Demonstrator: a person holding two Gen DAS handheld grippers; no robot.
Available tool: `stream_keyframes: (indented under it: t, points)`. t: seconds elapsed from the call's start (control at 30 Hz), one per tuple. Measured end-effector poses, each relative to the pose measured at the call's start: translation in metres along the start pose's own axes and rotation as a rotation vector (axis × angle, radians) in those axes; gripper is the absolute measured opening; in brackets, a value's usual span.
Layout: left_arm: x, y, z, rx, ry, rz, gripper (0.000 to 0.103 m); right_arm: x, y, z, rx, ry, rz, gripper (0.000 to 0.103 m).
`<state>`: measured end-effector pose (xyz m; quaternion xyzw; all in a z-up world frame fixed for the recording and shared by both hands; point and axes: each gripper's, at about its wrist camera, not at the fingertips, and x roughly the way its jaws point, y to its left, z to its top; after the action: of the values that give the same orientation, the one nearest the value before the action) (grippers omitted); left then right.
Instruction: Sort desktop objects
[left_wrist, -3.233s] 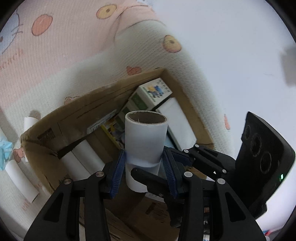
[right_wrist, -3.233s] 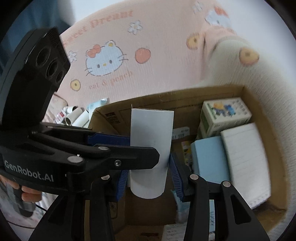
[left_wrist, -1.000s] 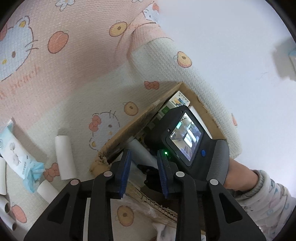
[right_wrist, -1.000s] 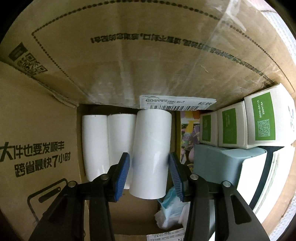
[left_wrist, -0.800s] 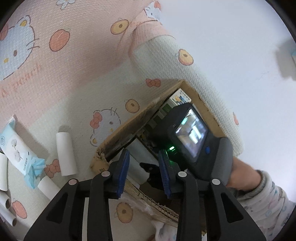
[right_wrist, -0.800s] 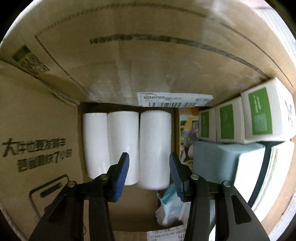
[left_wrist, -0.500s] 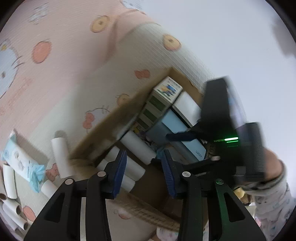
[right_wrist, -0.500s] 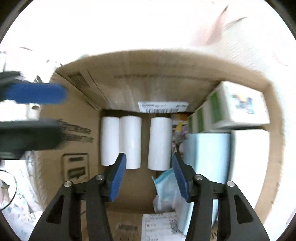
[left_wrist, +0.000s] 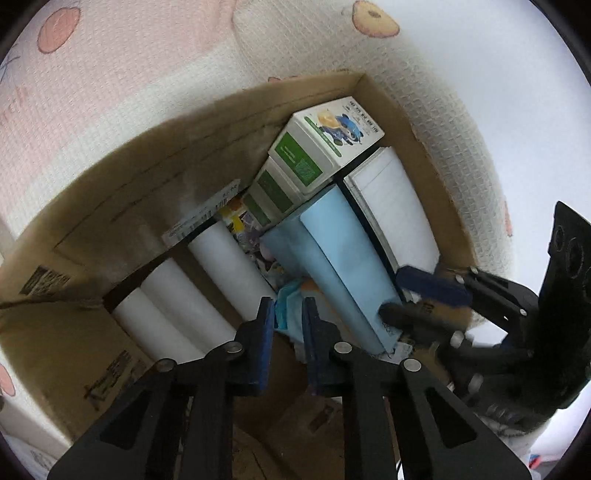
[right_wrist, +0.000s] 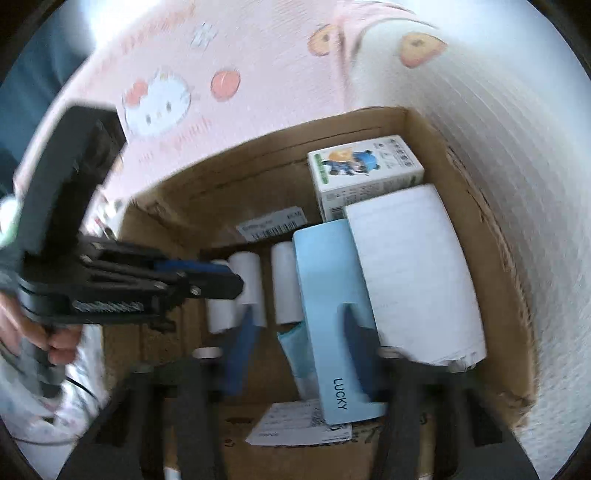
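White roll (left_wrist: 225, 258) released in box (left_wrist: 92, 236), right gripper (right_wrist: 295, 354) shut empty, left gripper (left_wrist: 288, 317) closing empty.

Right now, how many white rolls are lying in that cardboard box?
3. All lie side by side on the box floor by its left wall: one nearest the wall, one touching it, one apart, nearer the blue box. More may be hidden.
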<state>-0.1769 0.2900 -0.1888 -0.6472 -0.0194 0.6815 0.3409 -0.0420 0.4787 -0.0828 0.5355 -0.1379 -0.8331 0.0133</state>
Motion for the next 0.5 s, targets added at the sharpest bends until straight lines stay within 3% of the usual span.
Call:
stream_keyframes:
  t: [0.2,0.33,0.37,0.5]
  points:
    - [0.034,0.004,0.006,-0.078,0.051,0.041,0.007,-0.005,-0.022,-0.007,0.052,-0.048,-0.028,0.022]
    - [0.050,0.021,0.009,-0.221,0.062,0.003,0.004,-0.010,-0.025,-0.025,0.045,-0.063,-0.043,0.022]
    - [0.048,0.024,0.010,-0.244,0.052,-0.007,0.004,0.008,-0.015,-0.024,0.046,-0.064,-0.041,0.022]
    - [0.047,0.032,0.016,-0.341,0.030,0.018,0.004,0.016,-0.012,-0.020,0.053,-0.069,-0.051,0.023]
